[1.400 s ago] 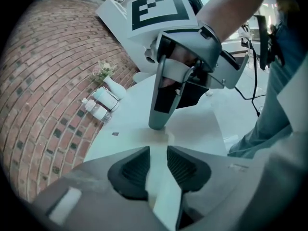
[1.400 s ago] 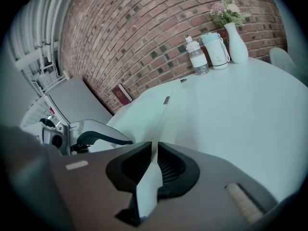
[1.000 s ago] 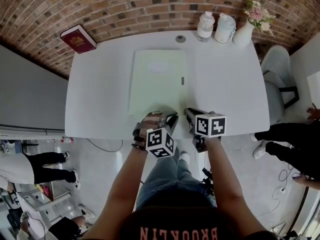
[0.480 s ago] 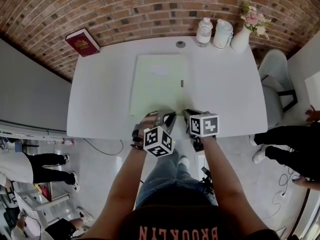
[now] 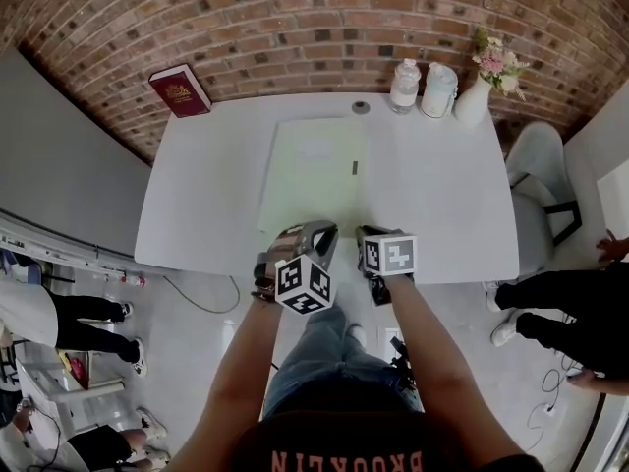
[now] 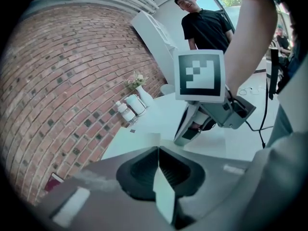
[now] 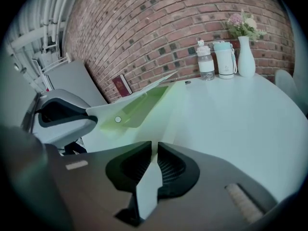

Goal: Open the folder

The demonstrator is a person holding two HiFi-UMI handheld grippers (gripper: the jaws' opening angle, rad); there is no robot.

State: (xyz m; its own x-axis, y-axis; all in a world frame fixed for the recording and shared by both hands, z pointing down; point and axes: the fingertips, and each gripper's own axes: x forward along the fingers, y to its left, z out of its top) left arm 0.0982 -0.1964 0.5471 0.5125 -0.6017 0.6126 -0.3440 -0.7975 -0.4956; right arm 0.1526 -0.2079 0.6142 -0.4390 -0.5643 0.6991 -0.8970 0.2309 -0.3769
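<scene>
**Folder** point(image 5: 314, 170): pale green and translucent. It lies flat at the middle of the white bench point(image 5: 447, 200), with its near edge at the bench's front.

**Front cover** point(image 7: 139, 101): the near corner is raised off the lower sheet, and a round snap stud shows on it.

**Left hand-held gripper** point(image 5: 329, 230): clenched on the front cover's near corner. A thin pale sheet is pinched between its dark ribbed pads point(image 6: 139, 167).

**Right hand-held gripper** point(image 5: 365, 232): just beside the left one and clamped on the folder's lower sheet at the near edge. That sheet shows between its pads point(image 7: 168, 167).

**Along the far bench edge, by the brick wall** point(image 5: 295, 18):
- A red book point(image 5: 180, 90) at the left corner.
- A water bottle point(image 5: 404, 84), a lidded tumbler point(image 5: 438, 88) and a white vase point(image 5: 474, 98) of flowers at the right.
</scene>
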